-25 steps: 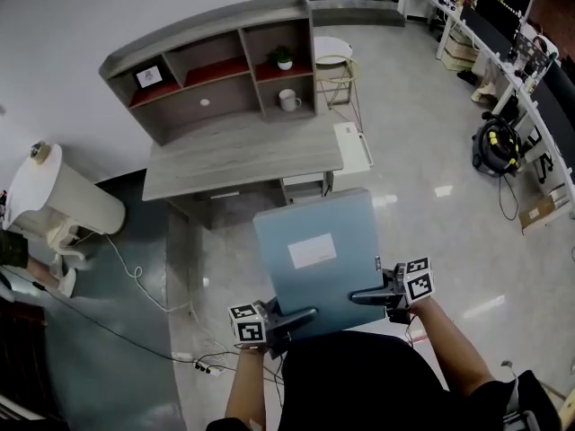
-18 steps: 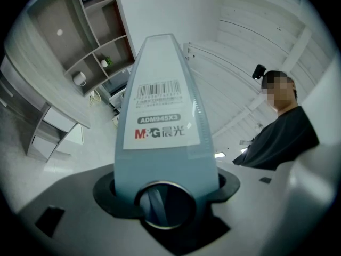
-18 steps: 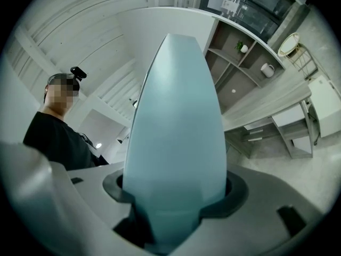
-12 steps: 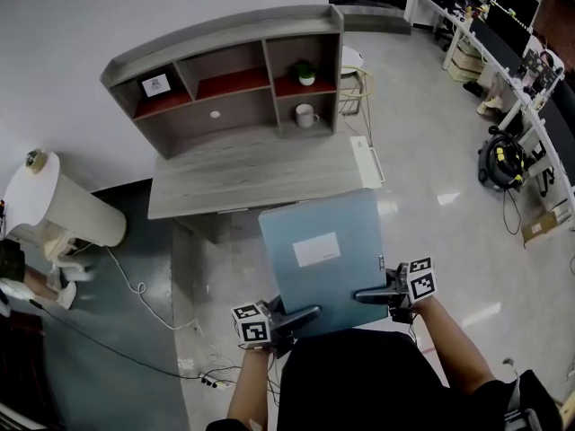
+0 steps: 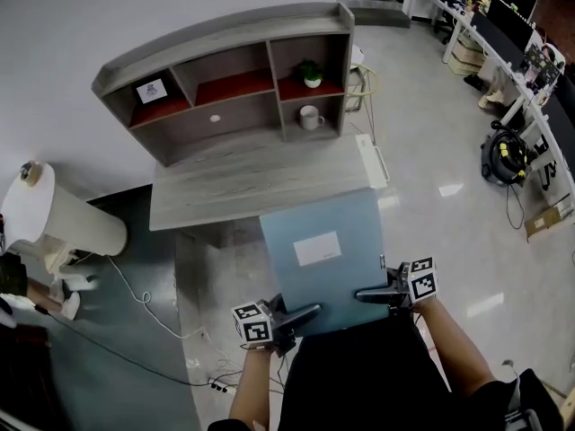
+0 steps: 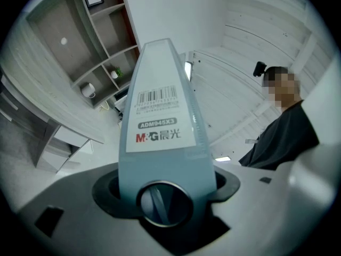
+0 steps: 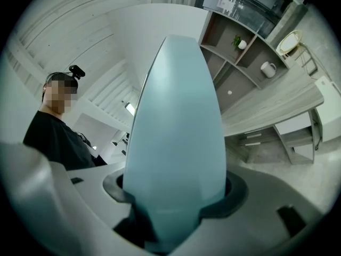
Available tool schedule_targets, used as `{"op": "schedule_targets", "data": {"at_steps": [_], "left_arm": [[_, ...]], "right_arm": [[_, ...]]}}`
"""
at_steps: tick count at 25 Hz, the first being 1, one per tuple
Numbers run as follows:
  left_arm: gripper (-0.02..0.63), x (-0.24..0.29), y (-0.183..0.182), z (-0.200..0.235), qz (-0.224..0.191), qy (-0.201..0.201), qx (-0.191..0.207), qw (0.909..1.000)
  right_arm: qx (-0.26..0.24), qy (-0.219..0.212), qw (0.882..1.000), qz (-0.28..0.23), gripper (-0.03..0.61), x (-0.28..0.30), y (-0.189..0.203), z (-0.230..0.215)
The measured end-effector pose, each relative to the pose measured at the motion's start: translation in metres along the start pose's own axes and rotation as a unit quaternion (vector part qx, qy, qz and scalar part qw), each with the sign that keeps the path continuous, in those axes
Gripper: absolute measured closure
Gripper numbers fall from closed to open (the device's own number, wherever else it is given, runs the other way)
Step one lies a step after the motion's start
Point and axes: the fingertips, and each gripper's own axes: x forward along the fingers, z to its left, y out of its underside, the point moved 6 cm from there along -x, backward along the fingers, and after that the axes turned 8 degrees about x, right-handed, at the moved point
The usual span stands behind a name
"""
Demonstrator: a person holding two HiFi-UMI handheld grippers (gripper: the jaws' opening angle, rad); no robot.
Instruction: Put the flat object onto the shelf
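Note:
A flat light-blue file box (image 5: 323, 257) with a white label is held level between both grippers, in front of the grey desk (image 5: 252, 173). My left gripper (image 5: 296, 315) is shut on its near left corner, and my right gripper (image 5: 370, 293) is shut on its near right edge. In the left gripper view the box's spine (image 6: 160, 127) fills the jaws and shows a barcode label. In the right gripper view the plain blue side of the box (image 7: 178, 143) fills the jaws. The grey shelf unit (image 5: 225, 70) with open compartments stands on the desk's far side.
A white mug (image 5: 310, 117), a small potted plant (image 5: 313, 73) and a framed picture (image 5: 150, 90) sit in the shelf compartments. A white bin (image 5: 58, 214) stands at the left, with cables (image 5: 144, 285) on the floor. Desks with equipment (image 5: 512, 106) line the right.
The person has walked toward the desk with the file box held in both grippers. The desk and shelf now sit nearer and more central in the head view. The grip looks the same.

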Motion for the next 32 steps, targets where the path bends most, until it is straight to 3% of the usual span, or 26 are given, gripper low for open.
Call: {"op": "schedule_targets", "data": {"at_steps": [12, 32], "left_arm": [[0.311, 0.007, -0.034, 0.049, -0.001, -0.028, -0.006, 0.9996], [0.293, 0.089, -0.194, 0.182, 0.002, -0.097, 0.004, 0.9953]], "right_arm": [[0.01, -0.015, 1.0, 0.007, 0.287, 0.016, -0.051, -0.042], [-0.016, -0.04, 0.999, 0.028, 0.288, 0.018, -0.265, -0.14]]}}
